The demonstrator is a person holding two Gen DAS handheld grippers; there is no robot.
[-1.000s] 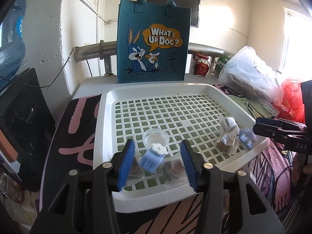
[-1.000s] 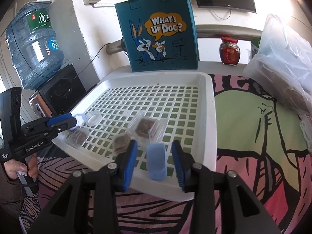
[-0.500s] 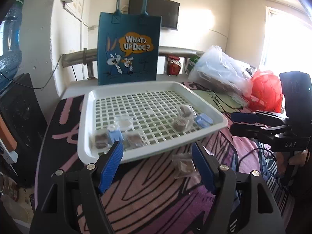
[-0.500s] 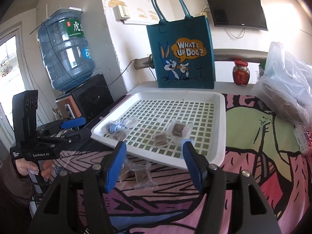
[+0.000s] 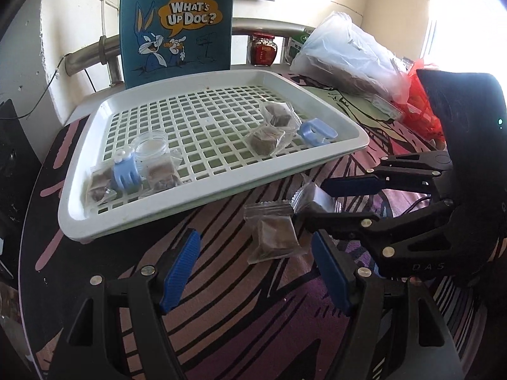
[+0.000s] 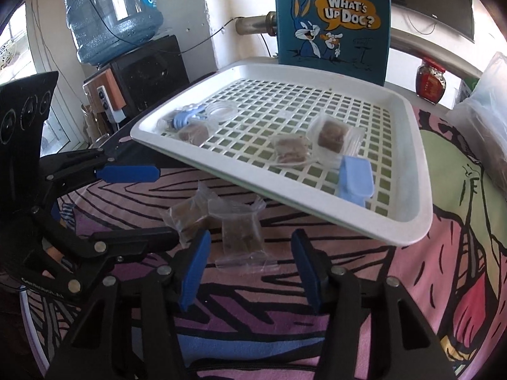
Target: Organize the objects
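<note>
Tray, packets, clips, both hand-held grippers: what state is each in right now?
Tray: flat on the cloth, holding packets, clips and a lid.
Two loose packets: on the cloth in front of the tray, outside it.
Left clip: lying in the tray.
Right clip: lying in the tray.
Left hand-held gripper: open, empty, a packet ahead.
Right hand-held gripper: open, jaws just closing, astride a packet.

**Tray and packets on the worktop**

A slotted tray [image 5: 218, 186] lies on the worktop [image 5: 247, 316], a tote bag [image 5: 177, 22] upright behind it. Four wrapped snack packets and two clips lie in the tray; two packets [image 5: 275, 237] lie before it.
</note>
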